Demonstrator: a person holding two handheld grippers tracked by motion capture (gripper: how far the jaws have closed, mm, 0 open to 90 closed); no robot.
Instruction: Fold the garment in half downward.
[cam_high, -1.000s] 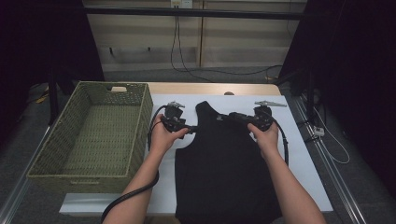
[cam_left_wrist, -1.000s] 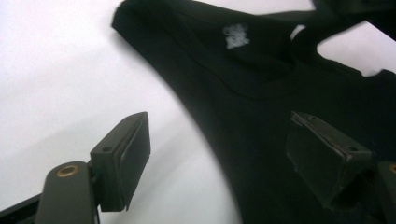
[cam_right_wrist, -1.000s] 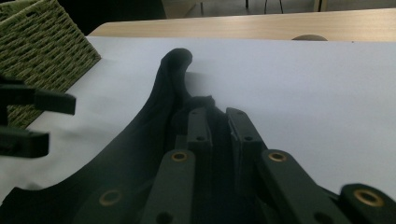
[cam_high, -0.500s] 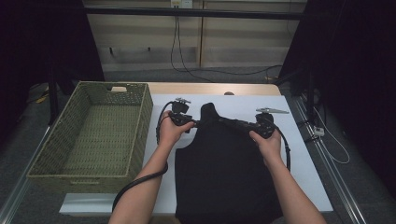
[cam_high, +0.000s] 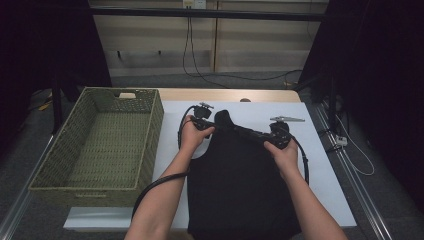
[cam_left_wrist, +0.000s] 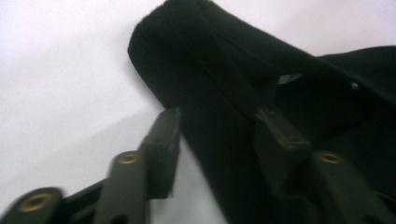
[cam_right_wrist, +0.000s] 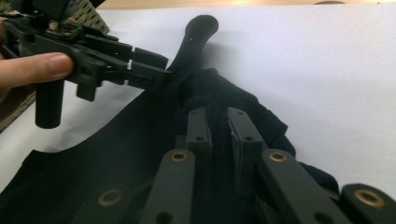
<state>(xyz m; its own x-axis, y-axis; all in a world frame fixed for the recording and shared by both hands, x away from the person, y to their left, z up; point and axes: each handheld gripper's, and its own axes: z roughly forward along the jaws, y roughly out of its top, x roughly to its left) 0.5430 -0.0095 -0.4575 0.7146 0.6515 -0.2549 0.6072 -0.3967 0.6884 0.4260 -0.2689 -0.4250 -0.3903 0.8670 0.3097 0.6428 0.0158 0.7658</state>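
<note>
The black tank top (cam_high: 240, 185) lies flat on the white table cover (cam_high: 330, 165), beside the wicker basket (cam_high: 100, 145). The right gripper (cam_right_wrist: 218, 122) is clamped on the bunched right shoulder strap. The left gripper (cam_left_wrist: 219, 133) has slid from the garment's edge onto the left strap (cam_left_wrist: 187, 60) — its jaws have just been closing, the strap between them, not yet pinched. Both shoulders are nearly secured — a fold or lift looks ready.

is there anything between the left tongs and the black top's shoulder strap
Nothing visible. The left tongs already straddle the shoulder strap of the black top, with their jaws just closing around the fabric and only white table cover beside it. The right tongs clamp the other strap.
</note>
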